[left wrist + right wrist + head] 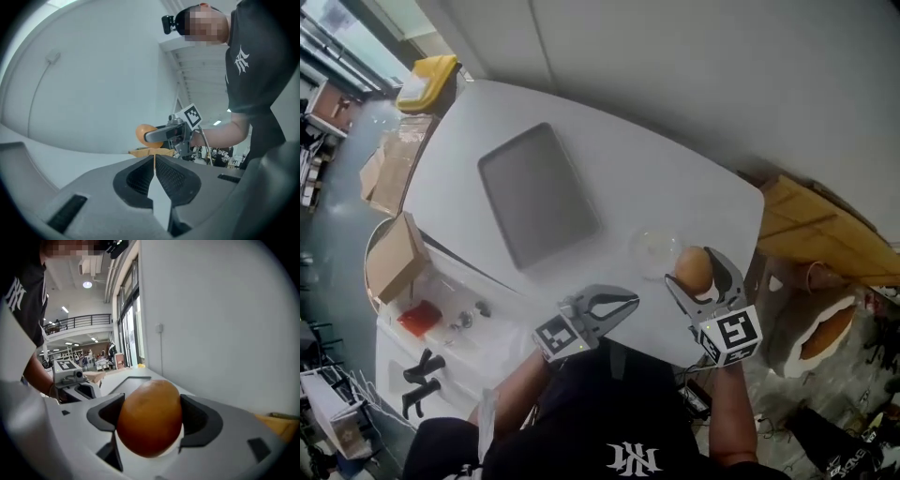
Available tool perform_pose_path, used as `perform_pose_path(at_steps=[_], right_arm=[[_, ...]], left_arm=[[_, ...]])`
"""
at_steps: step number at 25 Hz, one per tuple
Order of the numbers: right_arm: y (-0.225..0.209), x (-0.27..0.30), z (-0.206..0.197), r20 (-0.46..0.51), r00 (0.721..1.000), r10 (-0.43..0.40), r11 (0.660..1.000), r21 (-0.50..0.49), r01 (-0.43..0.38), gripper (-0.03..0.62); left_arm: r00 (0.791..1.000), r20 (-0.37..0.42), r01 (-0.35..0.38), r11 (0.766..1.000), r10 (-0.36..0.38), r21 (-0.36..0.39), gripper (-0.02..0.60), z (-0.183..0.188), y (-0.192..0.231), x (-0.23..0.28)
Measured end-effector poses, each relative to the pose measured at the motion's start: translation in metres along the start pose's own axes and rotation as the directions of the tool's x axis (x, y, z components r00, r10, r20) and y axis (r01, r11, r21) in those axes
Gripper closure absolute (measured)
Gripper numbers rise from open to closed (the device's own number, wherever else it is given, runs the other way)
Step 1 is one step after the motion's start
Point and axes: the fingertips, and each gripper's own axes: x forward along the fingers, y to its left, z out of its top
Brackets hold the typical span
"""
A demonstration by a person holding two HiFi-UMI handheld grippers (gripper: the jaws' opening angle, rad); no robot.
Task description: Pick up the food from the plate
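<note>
A smooth orange-brown piece of food [694, 270] sits between the jaws of my right gripper [696, 264], which is shut on it and holds it just off the table's near right edge. In the right gripper view the food [149, 418] fills the gap, and both pads press on its sides. A clear glass plate [654, 248] lies on the white table [675, 187] just left of the food and looks bare. My left gripper [623, 305] hovers at the near edge, shut and holding nothing. In its own view the jaws meet [153, 161], and the food [144, 132] shows beyond them.
A grey rectangular tray [539, 192] lies on the table's far left half. A yellow box [429, 80] stands at the far corner. Cardboard boxes [394, 253] sit beside the table on the left. A wooden crate [825, 234] stands on the right.
</note>
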Motion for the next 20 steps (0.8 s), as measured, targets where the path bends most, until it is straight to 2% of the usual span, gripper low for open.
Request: perform_pose_path(at_steps=[4,8,14,16,20], right_arm=[[0.006,-0.095,0.066,0.17,0.985,-0.021,1.0,0.019,0.018,0.227],[0.025,-0.187,0.09,0.293,0.956,0.002,1.0,0.001,-0.002,0.227],[0.05,-0.313,0.08,0.463,0.886,0.012,0.998,0.043,-0.036,0.227],[0.058,-0.344,0.068,0.487,0.873,0.016,0.998,0.047,-0.044,0.227],[0.073,-0.393,0.041,0.516,0.857,0.003,0.992,0.109,-0.069,0.227]], left_arm=[[0.999,0.038,-0.007,0.995,0.004,0.097,0.575,0.065,-0.036,0.006],[0.996,0.082,-0.033,0.986,0.019,0.165,0.575,0.111,-0.09,0.009],[0.996,0.08,-0.063,0.981,0.049,0.186,0.575,0.147,-0.177,0.012],[0.992,0.107,-0.081,0.976,0.061,0.201,0.575,0.158,-0.205,0.006],[0.985,0.173,-0.062,0.972,0.022,0.228,0.575,0.176,-0.257,-0.004]])
